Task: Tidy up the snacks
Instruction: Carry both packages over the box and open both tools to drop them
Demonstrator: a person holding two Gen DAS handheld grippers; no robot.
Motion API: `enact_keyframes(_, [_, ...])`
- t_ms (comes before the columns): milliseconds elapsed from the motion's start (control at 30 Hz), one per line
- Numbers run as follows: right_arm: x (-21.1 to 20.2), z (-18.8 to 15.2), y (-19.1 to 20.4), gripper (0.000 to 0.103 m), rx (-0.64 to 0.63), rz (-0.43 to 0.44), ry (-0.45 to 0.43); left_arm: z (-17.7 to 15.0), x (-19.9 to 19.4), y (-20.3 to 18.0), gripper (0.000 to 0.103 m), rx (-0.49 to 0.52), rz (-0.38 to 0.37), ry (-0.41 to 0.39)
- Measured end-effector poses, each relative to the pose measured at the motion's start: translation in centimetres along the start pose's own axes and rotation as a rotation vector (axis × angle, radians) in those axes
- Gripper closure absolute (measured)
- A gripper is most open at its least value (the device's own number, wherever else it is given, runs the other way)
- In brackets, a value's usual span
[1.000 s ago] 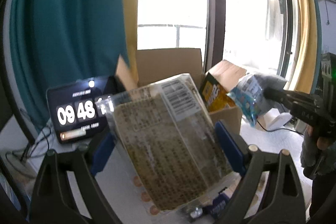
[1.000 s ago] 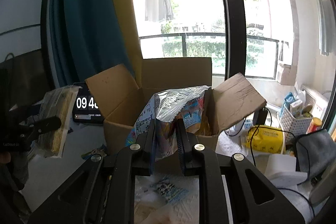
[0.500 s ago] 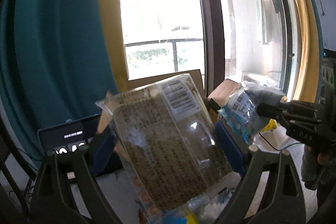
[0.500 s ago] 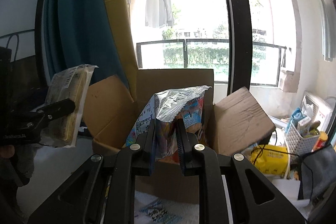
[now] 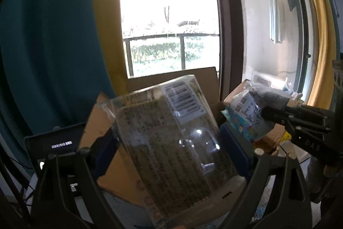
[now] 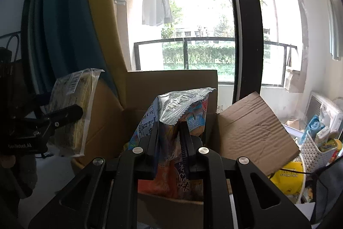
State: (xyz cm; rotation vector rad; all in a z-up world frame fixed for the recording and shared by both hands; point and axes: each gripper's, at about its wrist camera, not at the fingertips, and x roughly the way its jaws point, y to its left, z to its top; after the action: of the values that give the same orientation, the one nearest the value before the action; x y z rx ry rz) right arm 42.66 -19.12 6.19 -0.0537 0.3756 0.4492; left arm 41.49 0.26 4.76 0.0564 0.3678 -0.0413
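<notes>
Left wrist view: left gripper [image 5: 169, 153] is spread wide and clamped across a flat clear-wrapped snack pack [image 5: 171, 143], blue pads on its two long edges. The pack sits tilted between the fingers, barcode label up and away, and hides most of the cardboard box [image 5: 171, 78] behind it. Looks light and fairly stiff, like a tray under slippery film; edge grip is right, squeezing the faces would likely crush it. Right gripper [image 5: 300, 119] enters from the right carrying a blue foil bag [image 5: 246, 115], just beside the pack and over the box flap.

Right wrist view: right gripper [image 6: 169, 132] is nearly pressed together, pinching the foil bag [image 6: 178, 121] mid-body; crimped top seal stands above the fingertips. Soft, air-filled, light, film slick — a pinch near the seal would hold better than on the puffed belly. Bag hangs over the open box [image 6: 171, 83], flaps splayed. Left gripper [image 6: 53, 121] with its pack [image 6: 70, 111] hovers at the box's left flap.
</notes>
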Motion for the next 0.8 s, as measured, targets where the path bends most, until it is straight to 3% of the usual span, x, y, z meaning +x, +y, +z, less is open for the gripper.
enact_keyframes(133, [1.6, 0.2, -0.1, 0.084, 0.003, -0.002, 0.015, 0.0, 2.0, 0.4, 0.010, -0.044, 0.012, 0.071])
enact_keyframes(300, [2.9, 0.1, 0.1, 0.083, 0.000, -0.018, 0.029, -0.1, 2.4, 0.5, 0.006, -0.060, 0.026, 0.064])
enact_keyframes(367, [3.6, 0.0, 0.2, 0.079, 0.000, -0.021, 0.049, 0.0, 2.3, 0.7, 0.004, -0.080, 0.014, 0.062])
enact_keyframes(433, [3.9, 0.0, 0.5, 0.056, -0.004, -0.023, 0.056, 0.1, 2.3, 0.8, 0.003, -0.088, 0.004, 0.062])
enact_keyframes(500, [3.8, 0.0, 0.9, 0.043, -0.008, -0.022, 0.050, 0.1, 2.2, 0.8, 0.003, -0.093, -0.005, 0.061])
enact_keyframes(800, [2.4, 0.3, 1.5, 0.043, -0.027, -0.030, 0.052, 0.0, 0.7, 1.0, 0.002, -0.107, -0.027, 0.046])
